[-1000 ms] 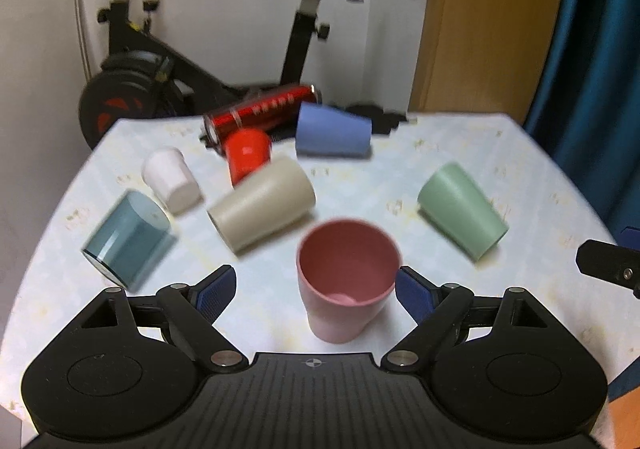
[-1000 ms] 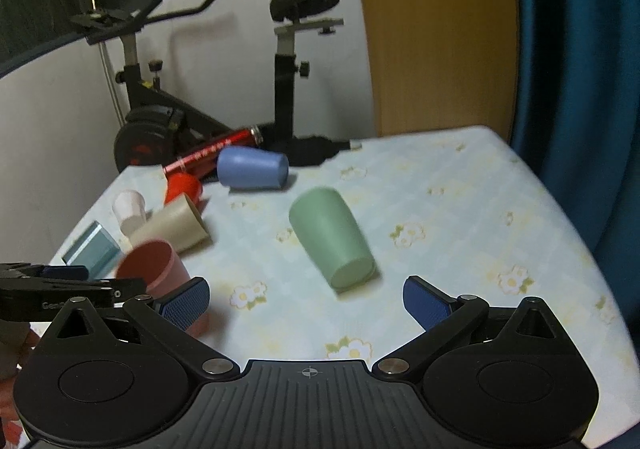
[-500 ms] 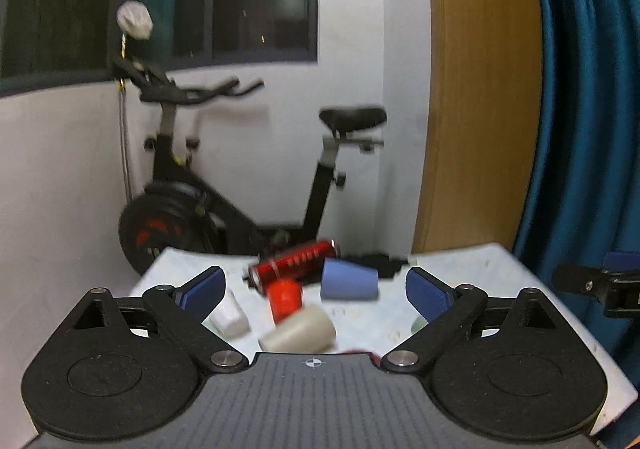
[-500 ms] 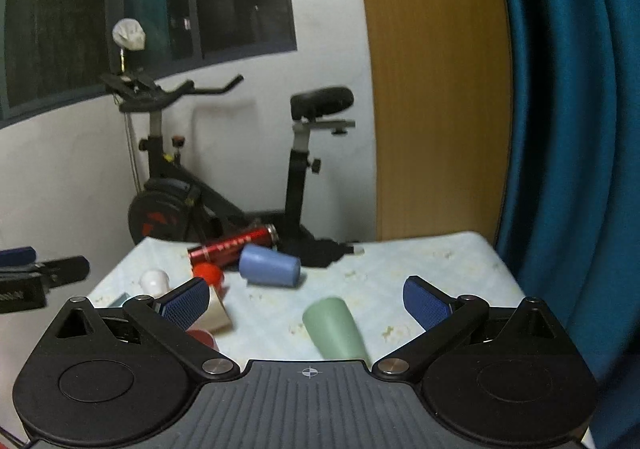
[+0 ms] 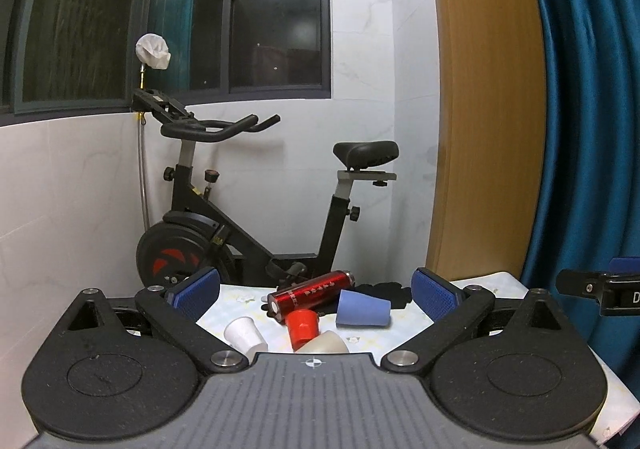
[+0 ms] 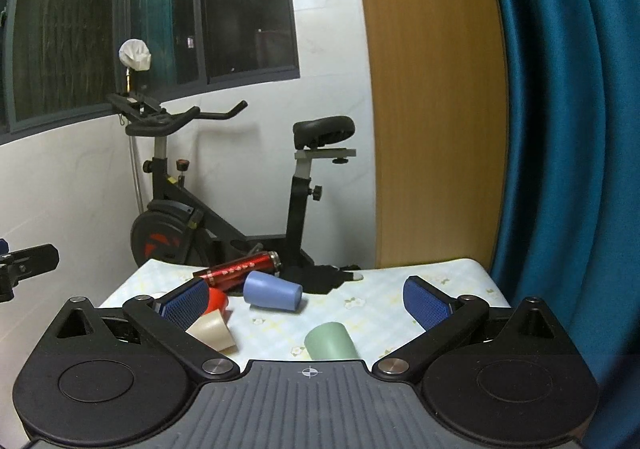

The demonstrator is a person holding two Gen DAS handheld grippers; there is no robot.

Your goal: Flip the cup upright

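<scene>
Both jaws gape empty above the floral-clothed table (image 6: 400,289); exercise bike (image 5: 224,225) behind.

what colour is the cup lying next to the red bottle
Blue, lying on its side; clearest in the right wrist view.

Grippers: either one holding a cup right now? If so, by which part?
Nothing is held. The left gripper and the right gripper are both open, with only the table and its cups showing beyond their fingers.
</scene>
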